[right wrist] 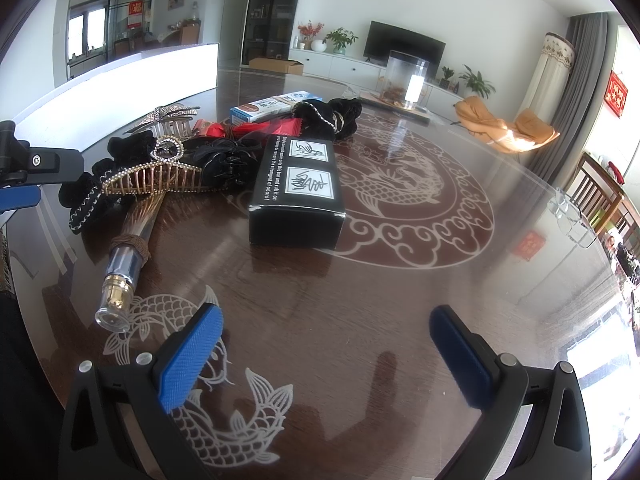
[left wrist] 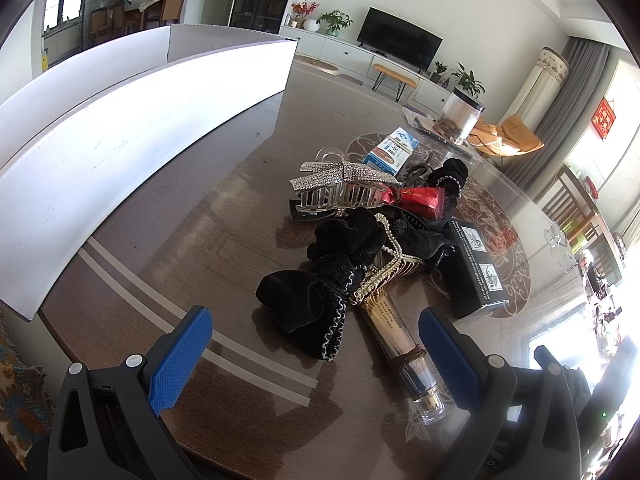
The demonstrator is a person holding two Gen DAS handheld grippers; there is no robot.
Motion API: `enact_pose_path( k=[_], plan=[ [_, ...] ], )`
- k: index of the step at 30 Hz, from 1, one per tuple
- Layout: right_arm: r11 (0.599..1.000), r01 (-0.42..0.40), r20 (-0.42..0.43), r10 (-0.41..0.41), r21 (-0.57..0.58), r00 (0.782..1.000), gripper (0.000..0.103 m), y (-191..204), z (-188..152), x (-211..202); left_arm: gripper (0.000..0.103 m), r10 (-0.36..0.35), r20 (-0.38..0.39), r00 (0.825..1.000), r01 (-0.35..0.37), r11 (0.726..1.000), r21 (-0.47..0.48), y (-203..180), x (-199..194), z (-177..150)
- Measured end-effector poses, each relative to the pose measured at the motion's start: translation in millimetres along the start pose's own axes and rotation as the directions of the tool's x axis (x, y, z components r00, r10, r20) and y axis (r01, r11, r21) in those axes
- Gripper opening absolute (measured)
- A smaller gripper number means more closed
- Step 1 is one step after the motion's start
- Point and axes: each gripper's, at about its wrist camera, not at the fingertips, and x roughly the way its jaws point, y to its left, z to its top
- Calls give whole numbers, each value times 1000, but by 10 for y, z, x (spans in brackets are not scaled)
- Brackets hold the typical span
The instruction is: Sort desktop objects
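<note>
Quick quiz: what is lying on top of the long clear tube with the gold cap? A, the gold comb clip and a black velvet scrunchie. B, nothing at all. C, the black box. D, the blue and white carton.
A: the gold comb clip and black velvet scrunchie lie across the far end of the tube; the black box sits beside it, apart.

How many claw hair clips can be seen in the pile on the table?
3: a rhinestone clip at the pile's far left, a gold clip atop the tube, a black clip beside the black box. Others may be hidden.
</note>
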Motion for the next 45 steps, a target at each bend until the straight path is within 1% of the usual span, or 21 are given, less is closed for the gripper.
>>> enact_pose_path(
  k=[6, 13, 21, 45],
  plan=[
    [1000, 0, 0, 0, 0, 1000, 103, 0, -2, -8, 103, 1, -6, 1000, -1, 1000, 0, 0, -7, -2],
    [1000, 0, -1, 0, 0, 1000, 103, 1, -4, -12, 103, 21, -32, 999, -20, 1000, 19, -44, 19, 3],
    [1000, 0, -3, 0, -1, 1000, 103, 0, -10, -4, 103, 8, -45, 999, -8, 1000, 6, -20, 41, 6],
    [1000, 0, -17, -1, -5, 1000, 103, 12, -3, 26, 103, 1, -55, 999, -1, 1000, 1, 23, 44, -2]
  ],
)
